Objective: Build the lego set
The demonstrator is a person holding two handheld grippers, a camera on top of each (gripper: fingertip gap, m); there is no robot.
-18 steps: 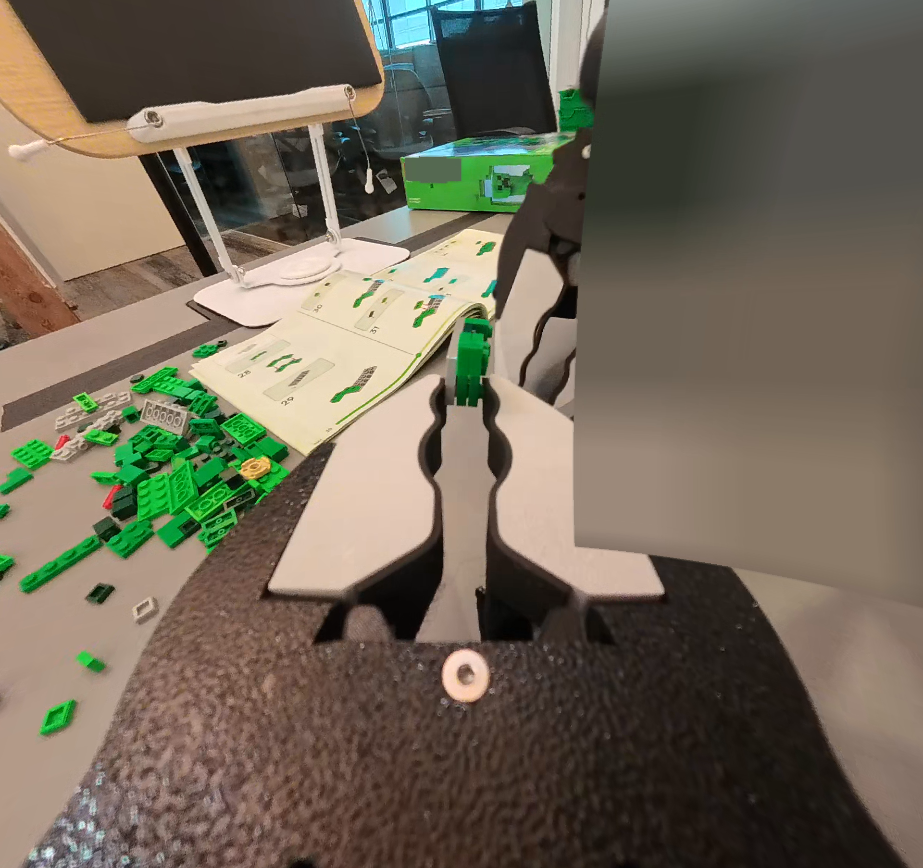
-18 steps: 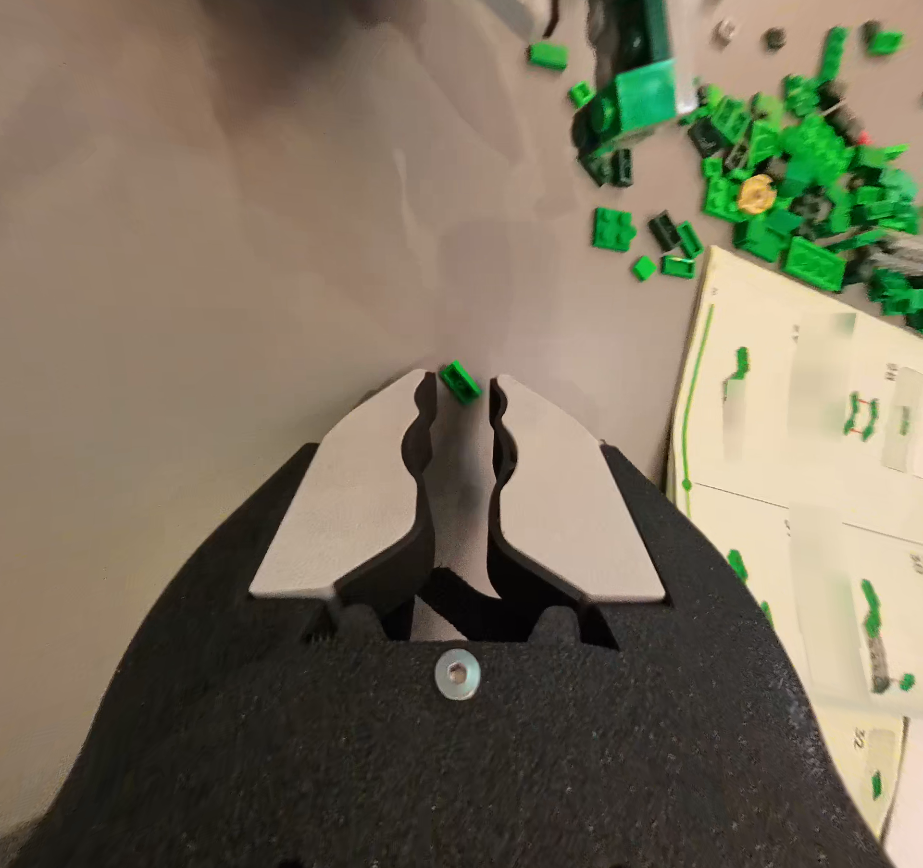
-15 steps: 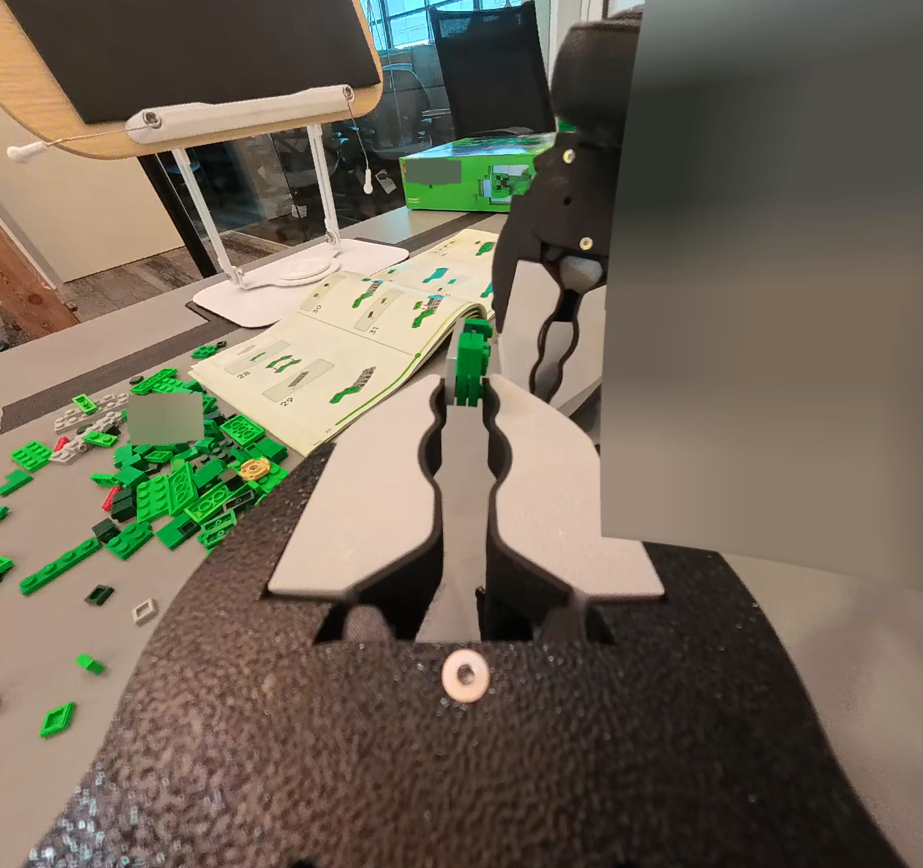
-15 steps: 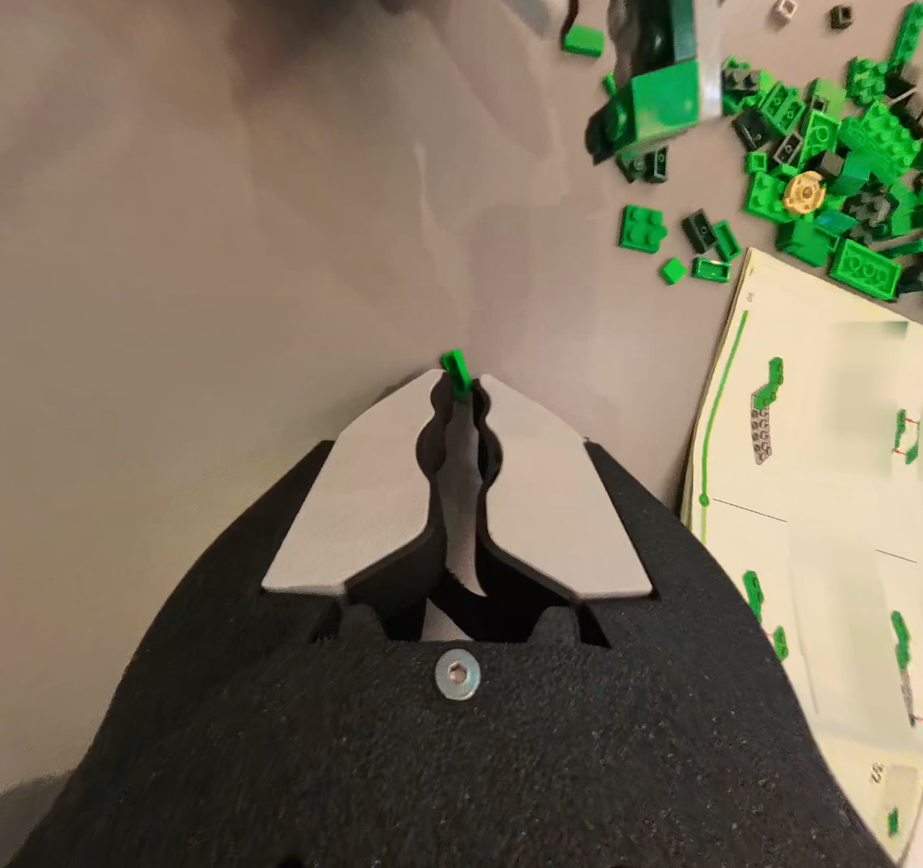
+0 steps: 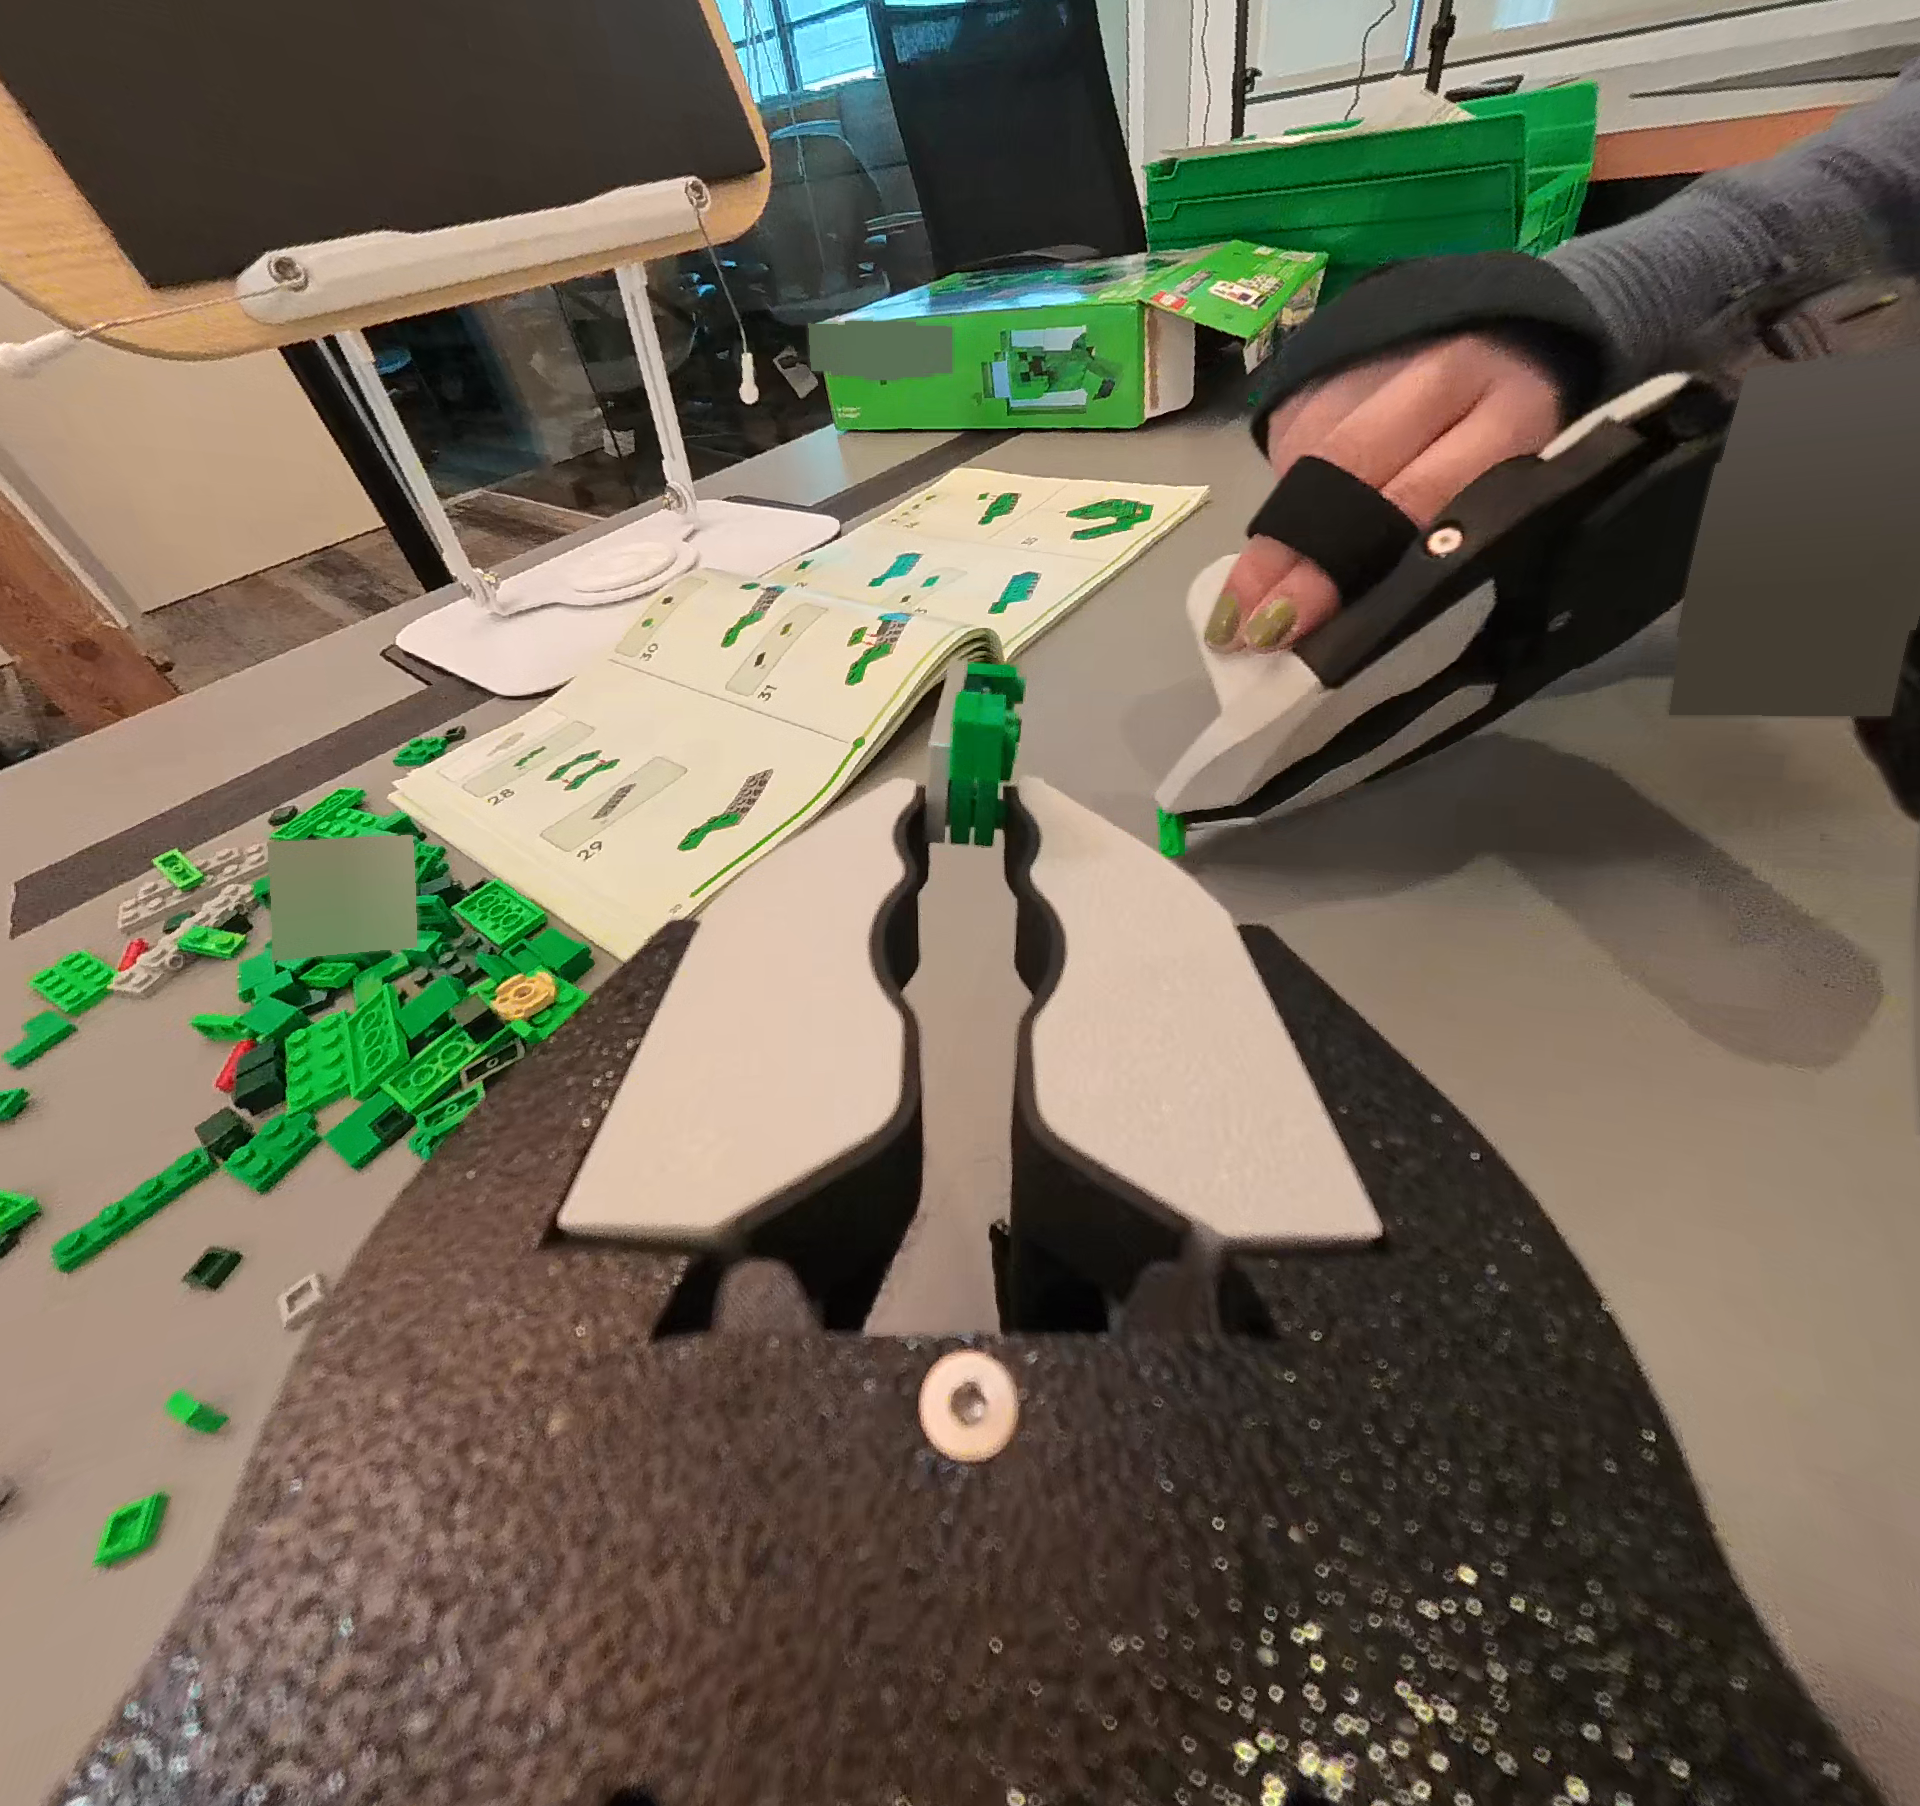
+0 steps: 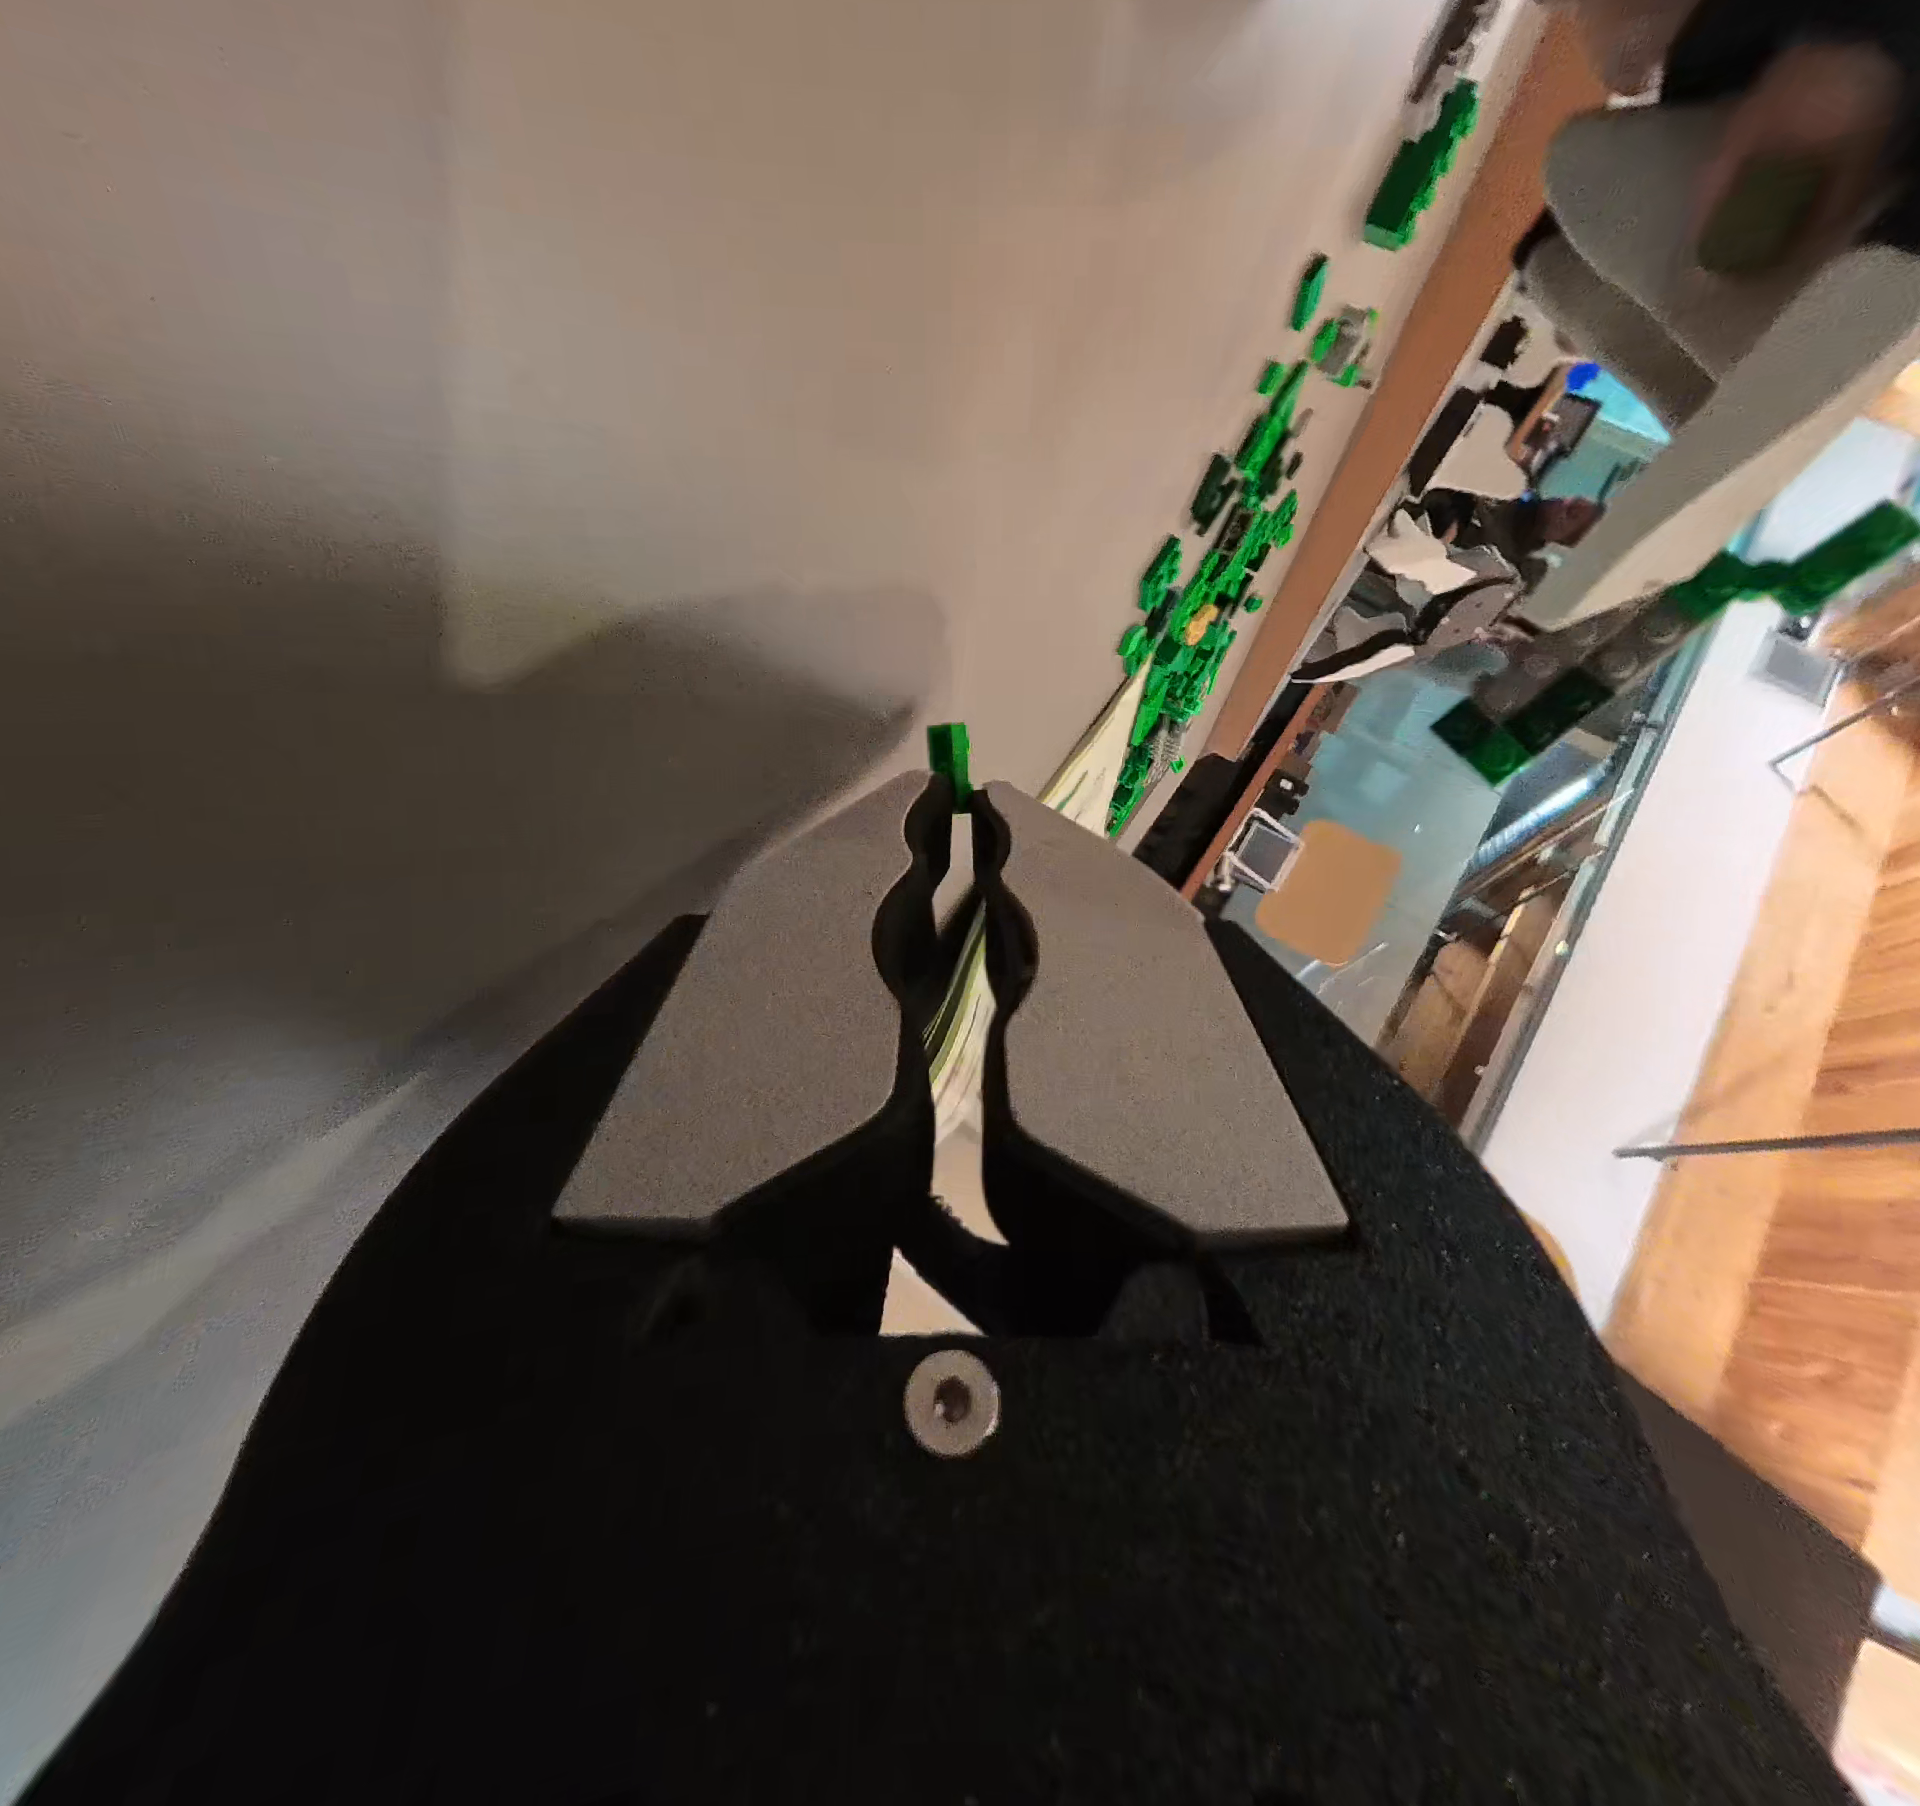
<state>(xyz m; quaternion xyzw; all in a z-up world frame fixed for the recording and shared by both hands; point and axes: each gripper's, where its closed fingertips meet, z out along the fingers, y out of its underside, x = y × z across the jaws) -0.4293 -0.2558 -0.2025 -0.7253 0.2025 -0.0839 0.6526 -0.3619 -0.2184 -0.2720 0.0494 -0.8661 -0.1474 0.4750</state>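
My left gripper [image 5: 964,806] is shut on a partly built green and grey lego assembly [image 5: 975,754], held upright above the table. My right gripper [image 6: 961,800] is shut on a small green lego piece [image 6: 950,762]. In the left wrist view the right gripper [image 5: 1179,816] sits low over the grey table to the right, tilted on its side, with the small green piece [image 5: 1171,831] at its tip. The assembly also shows blurred at the upper right of the right wrist view [image 6: 1766,577]. A pile of loose green bricks [image 5: 353,1018] lies at the left.
An open instruction booklet [image 5: 790,686] lies beyond my left gripper. A green lego box [image 5: 1039,354] and green bins [image 5: 1371,187] stand at the back. A tablet stand [image 5: 613,582] holds a dark board at the back left. A person's hand [image 5: 1423,426] holds the right gripper. Across from one pair of fingers to the other is roughly 11 cm.
My right gripper closed on the small green piece, lifted it off the table and rolled onto its side, moving right of the left gripper. My left gripper has held still with the assembly.
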